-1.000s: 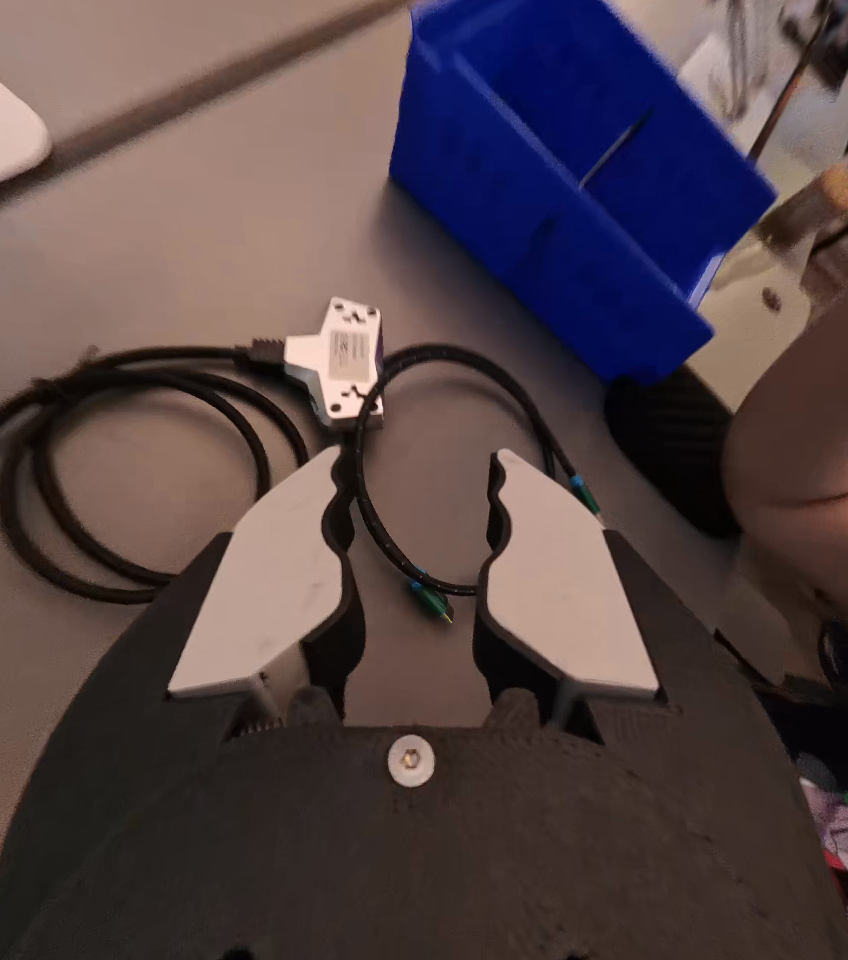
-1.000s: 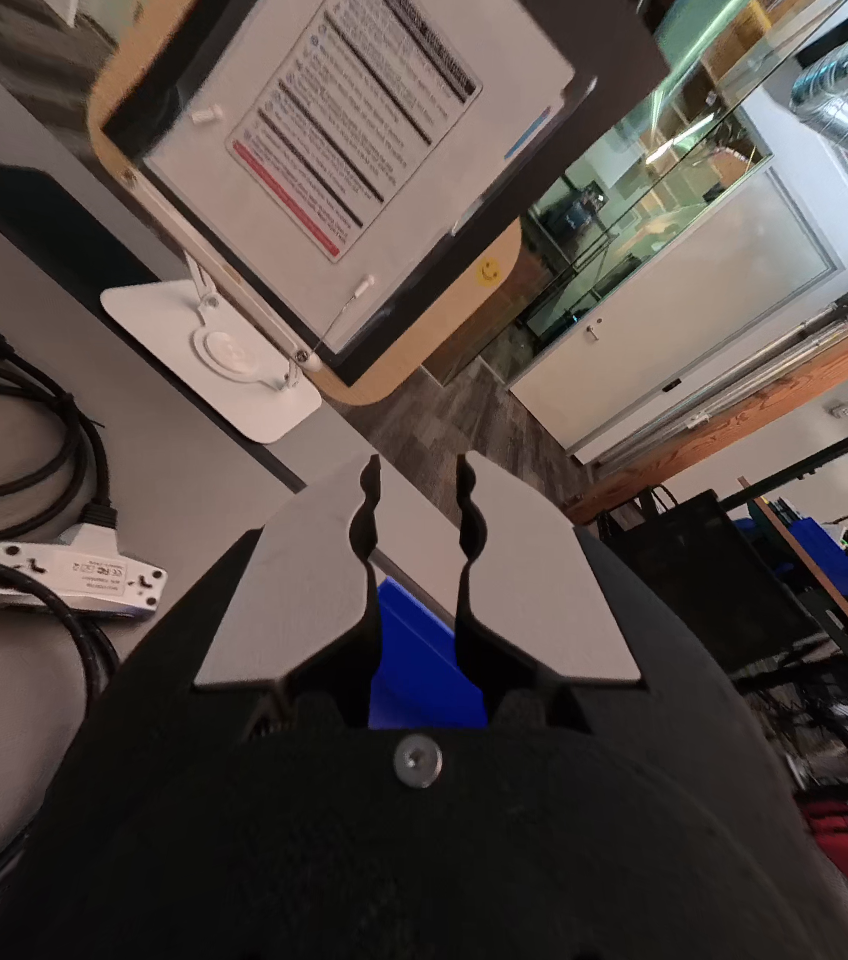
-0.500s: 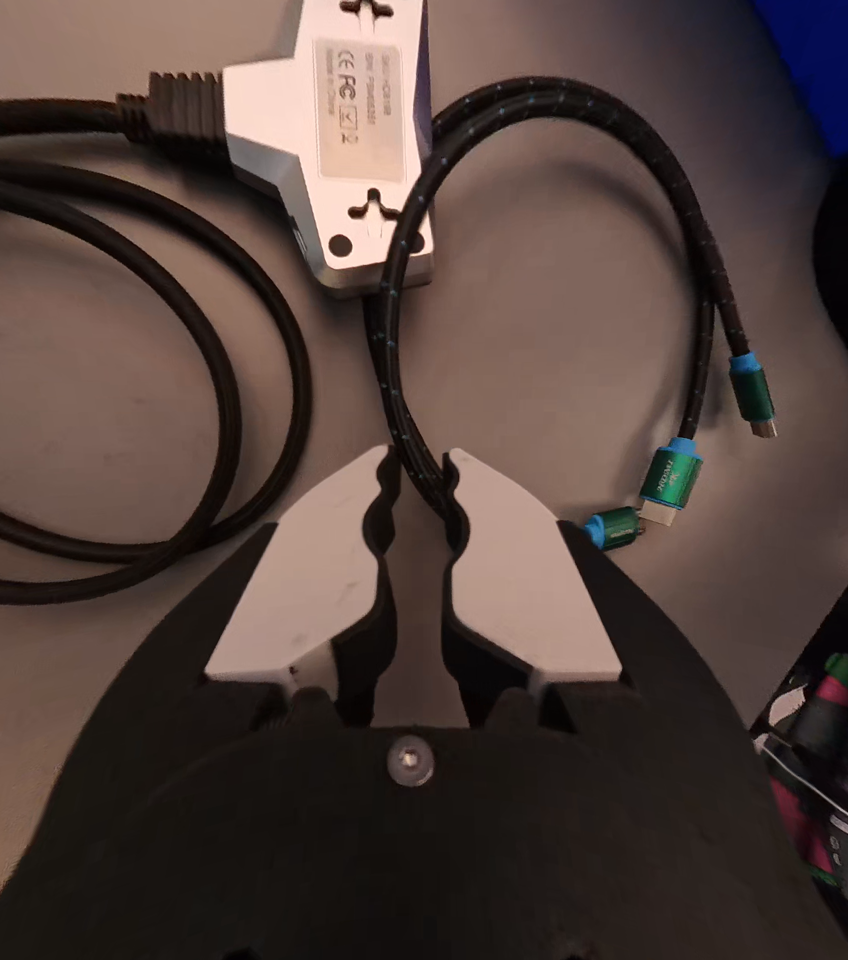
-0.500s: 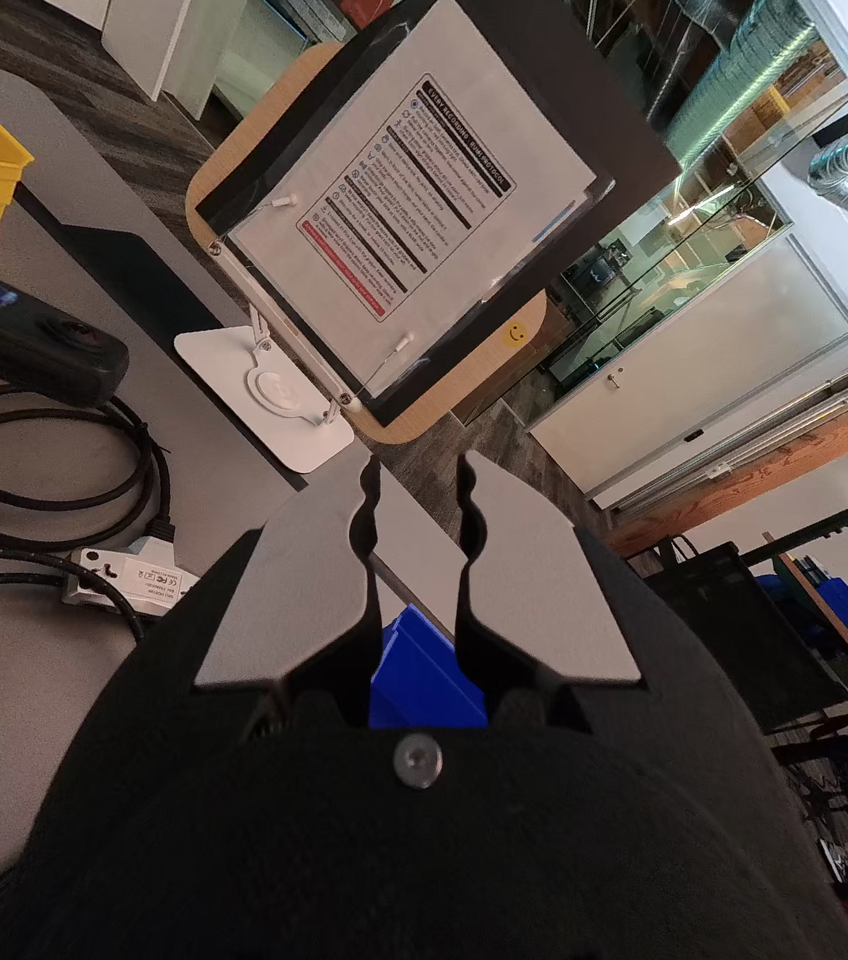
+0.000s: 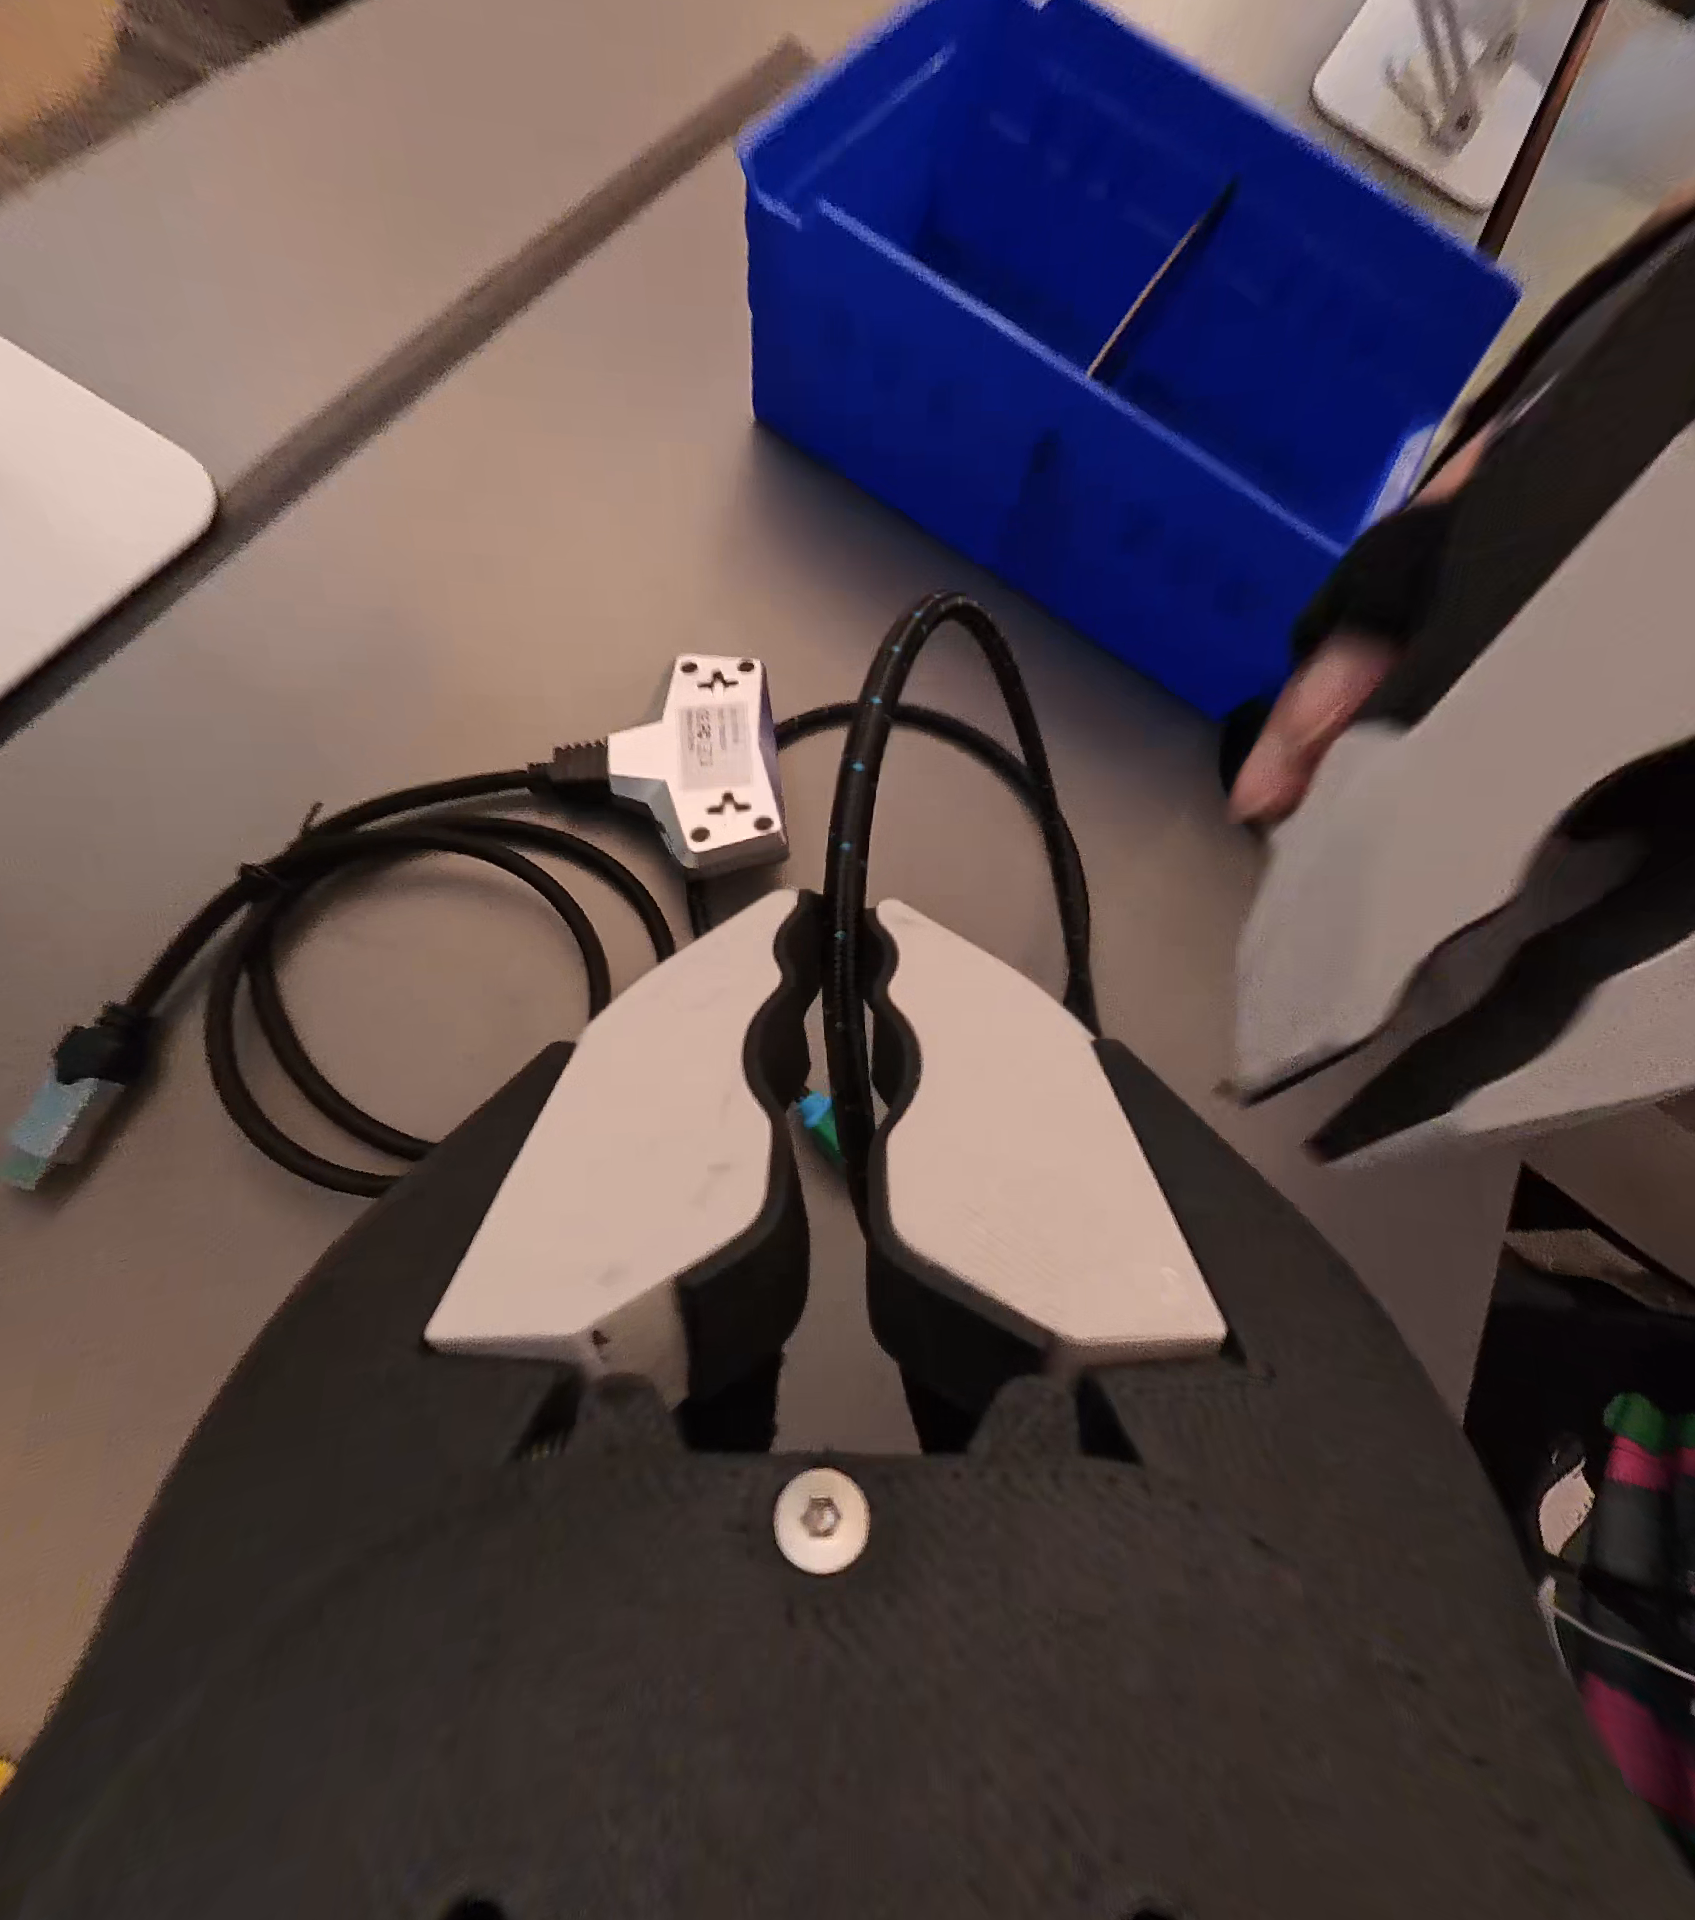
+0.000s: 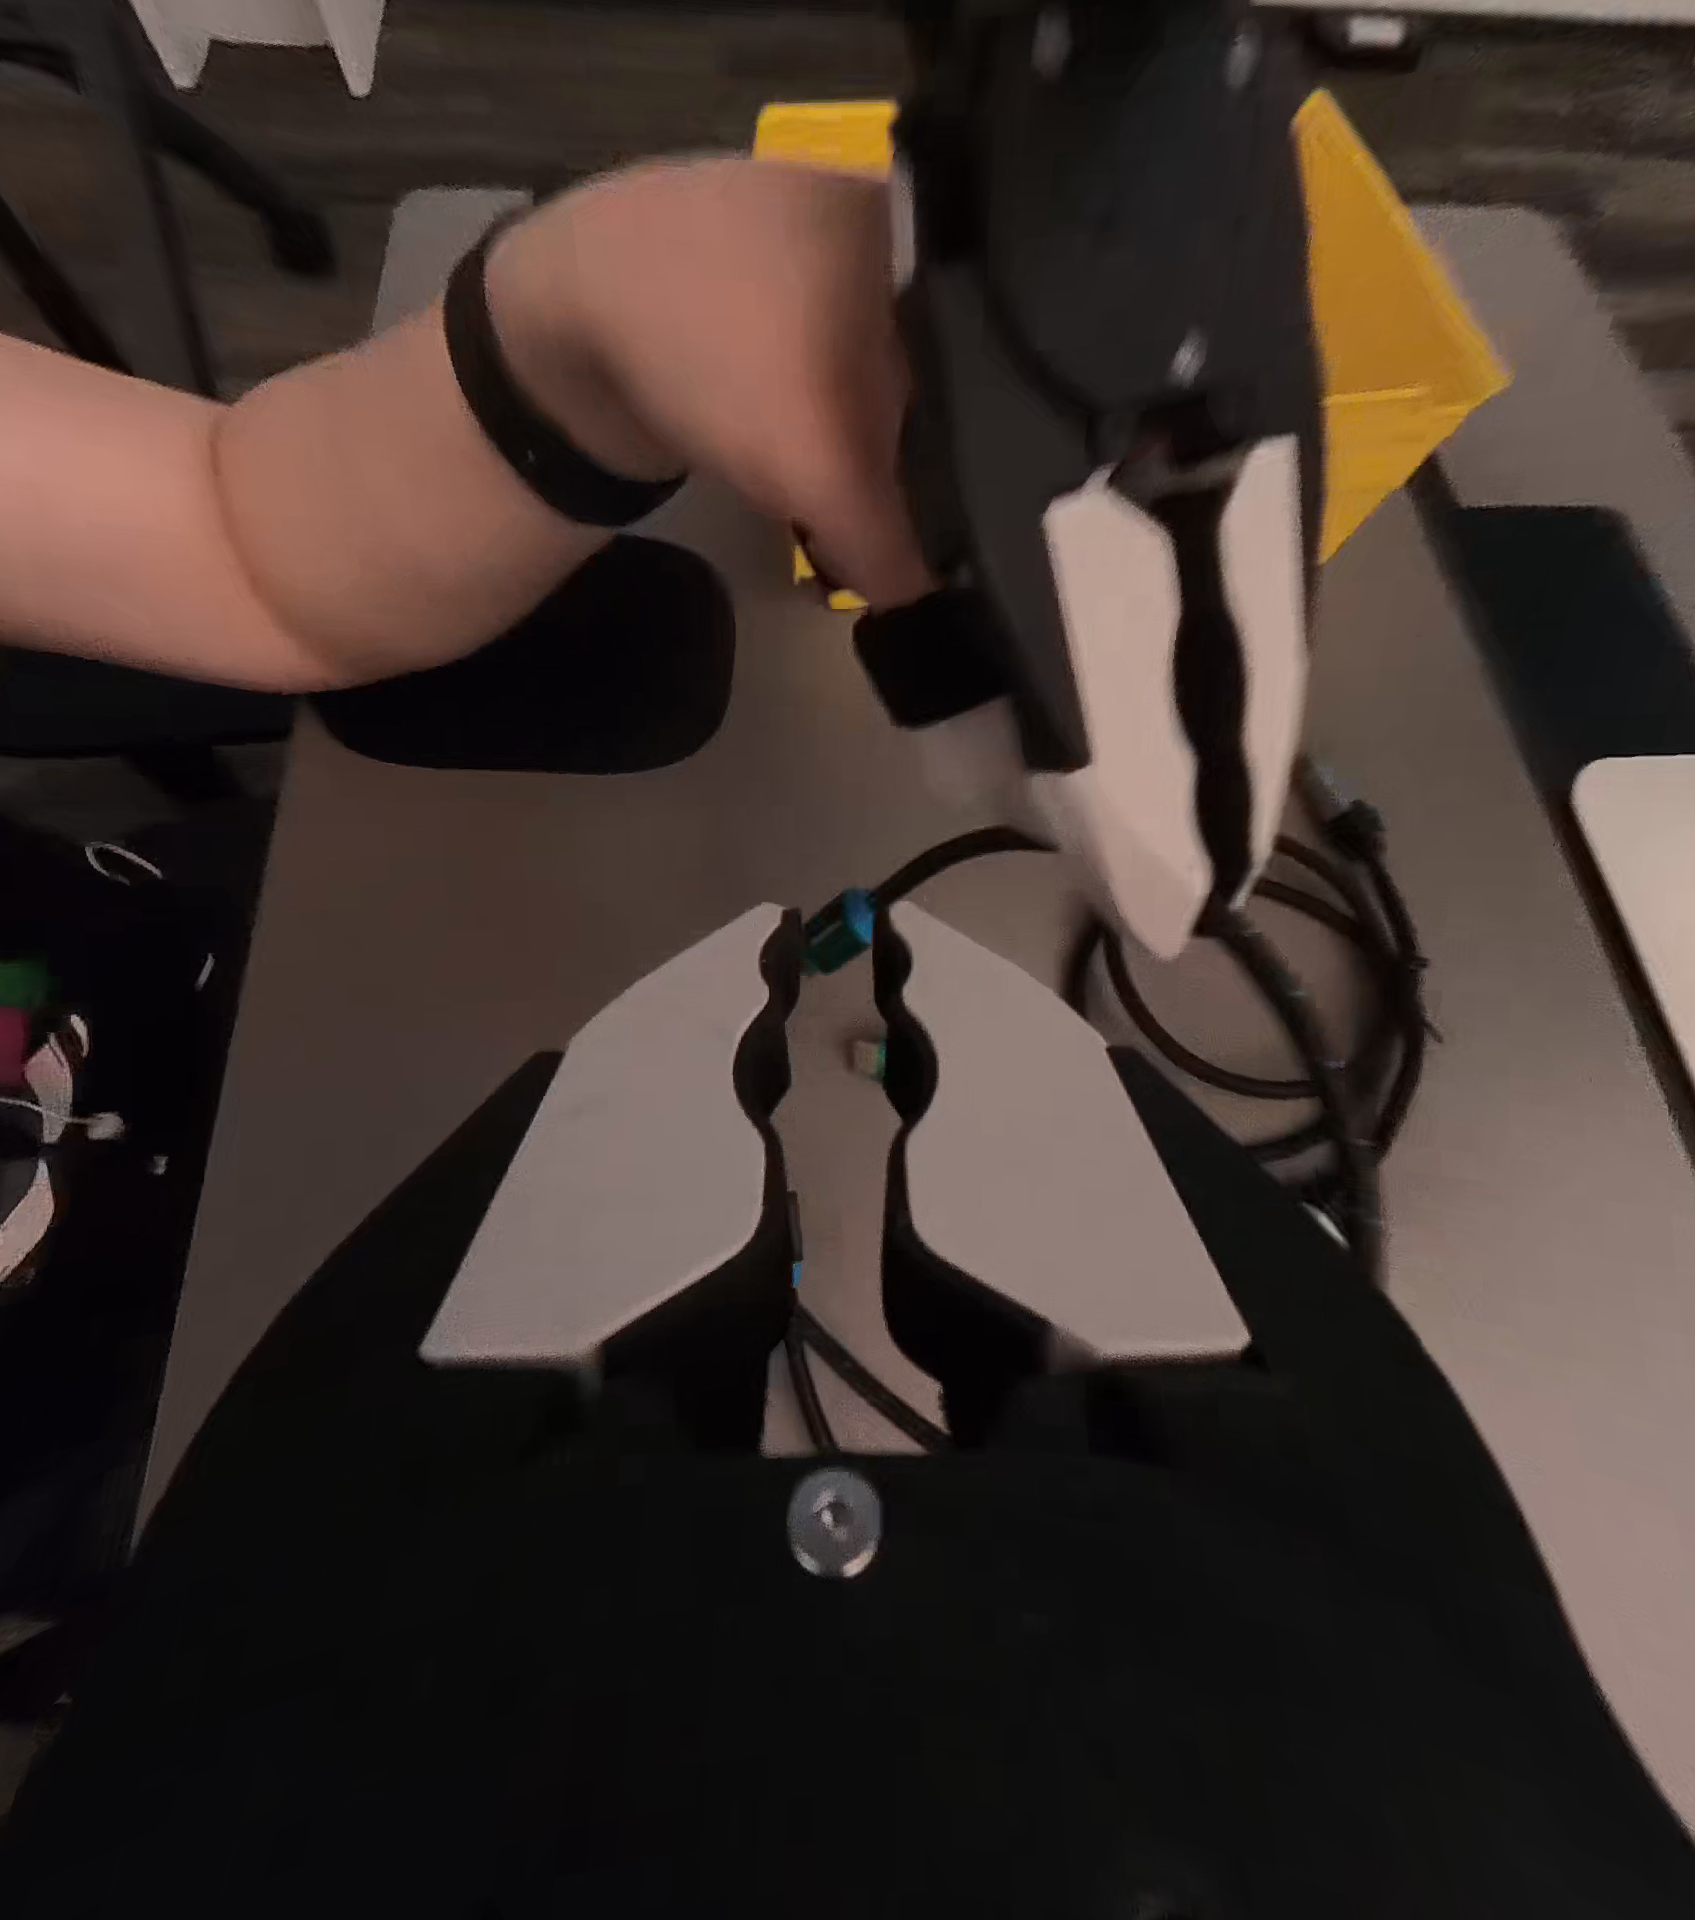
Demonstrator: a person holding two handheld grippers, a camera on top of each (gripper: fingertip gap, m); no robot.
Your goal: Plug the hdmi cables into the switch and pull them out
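The task is judged to be at its start — no braided cable is seen seated in the switch [image 5: 713, 771], so every insertion and every pull-out is left to do. The switch, a silver T-shaped block, lies flat toward the middle of the tabletop [image 5: 469, 499], near the blue bin [image 5: 1051, 457] that stands toward the far edge. Its long axis runs roughly from the near edge to the far edge, tilted a little; its stem points left, where a smooth black lead [image 5: 407, 935] leaves it and coils to a plug nearer the left edge.

The left gripper [image 5: 838, 914] is clenched on the braided hdmi cable [image 5: 848, 810], which is held between the fingers [image 5: 677, 1122] partway along its length and arches up toward the bin before falling back to the tabletop. A green-and-blue plug [image 5: 819, 1127] is glimpsed below the grip.

In the right wrist view the right gripper [image 6: 835, 920] is seen with its fingers parted, and a green plug with a blue collar [image 6: 838, 940] sits at their tips — not gripped, as far as can be told. That plug's long axis runs diagonally, its cable end away from the camera. A second small connector [image 6: 866, 1058] lies on the tabletop between the fingers.
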